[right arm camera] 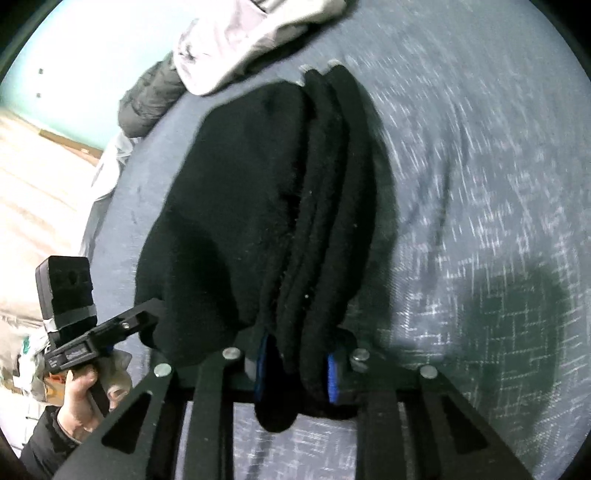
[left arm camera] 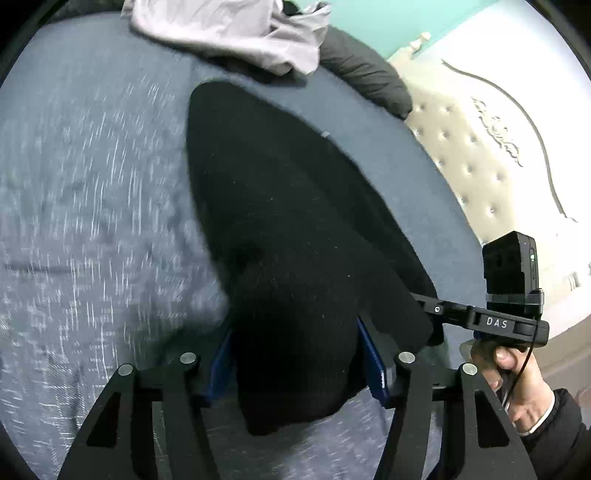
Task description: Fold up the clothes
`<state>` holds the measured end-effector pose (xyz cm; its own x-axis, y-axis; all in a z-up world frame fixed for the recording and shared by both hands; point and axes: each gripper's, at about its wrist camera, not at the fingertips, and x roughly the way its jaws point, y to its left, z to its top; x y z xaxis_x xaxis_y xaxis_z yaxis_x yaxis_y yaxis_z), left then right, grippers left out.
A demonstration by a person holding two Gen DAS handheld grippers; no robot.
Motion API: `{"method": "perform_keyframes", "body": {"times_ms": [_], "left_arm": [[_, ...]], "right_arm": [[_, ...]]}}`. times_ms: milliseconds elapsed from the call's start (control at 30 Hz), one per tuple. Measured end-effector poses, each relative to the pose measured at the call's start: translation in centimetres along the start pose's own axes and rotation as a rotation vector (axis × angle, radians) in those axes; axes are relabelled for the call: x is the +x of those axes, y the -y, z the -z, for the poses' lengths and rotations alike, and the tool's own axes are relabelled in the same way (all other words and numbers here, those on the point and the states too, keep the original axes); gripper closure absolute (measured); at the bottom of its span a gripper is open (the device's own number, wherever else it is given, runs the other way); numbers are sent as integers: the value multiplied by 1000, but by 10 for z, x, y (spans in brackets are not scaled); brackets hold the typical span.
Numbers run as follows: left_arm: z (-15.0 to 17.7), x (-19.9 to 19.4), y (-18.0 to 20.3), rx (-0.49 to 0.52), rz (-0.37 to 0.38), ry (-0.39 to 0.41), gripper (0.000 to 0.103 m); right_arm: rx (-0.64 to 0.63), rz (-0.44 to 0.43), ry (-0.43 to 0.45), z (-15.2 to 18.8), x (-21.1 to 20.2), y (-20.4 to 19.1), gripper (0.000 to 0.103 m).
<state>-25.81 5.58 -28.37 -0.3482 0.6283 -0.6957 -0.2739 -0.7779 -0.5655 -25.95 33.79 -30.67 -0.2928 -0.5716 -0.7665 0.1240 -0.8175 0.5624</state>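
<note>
A black fleecy garment hangs in a long bundle over the blue-grey bedspread. My left gripper is shut on its near end, with the blue pads pressing thick cloth from both sides. At the right edge a hand holds the other gripper's body, its tip buried in the same cloth. In the right wrist view the black garment shows several folded layers, and my right gripper is shut on them. The left gripper's body reaches into the cloth's left side.
A crumpled pale grey garment lies at the far end of the bed, also seen as the pale garment. A dark grey padded item sits beside it. A cream tufted headboard borders the bed on the right.
</note>
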Motion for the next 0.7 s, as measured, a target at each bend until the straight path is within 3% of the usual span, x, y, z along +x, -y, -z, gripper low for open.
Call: {"method": "perform_keyframes", "body": {"times_ms": [300,533,700], "left_arm": [[-19,-30,45,76,19,59,42],[-56,-20,110,130,43,98,42],[-73,-15,158,172,64,110,43]], "right_arm": [[-57,-29,67,-12,-64,-6,82],[-118,-13,121,-24,-105,-20,82],[-133,21,171,-32,-152,-4,82]]}}
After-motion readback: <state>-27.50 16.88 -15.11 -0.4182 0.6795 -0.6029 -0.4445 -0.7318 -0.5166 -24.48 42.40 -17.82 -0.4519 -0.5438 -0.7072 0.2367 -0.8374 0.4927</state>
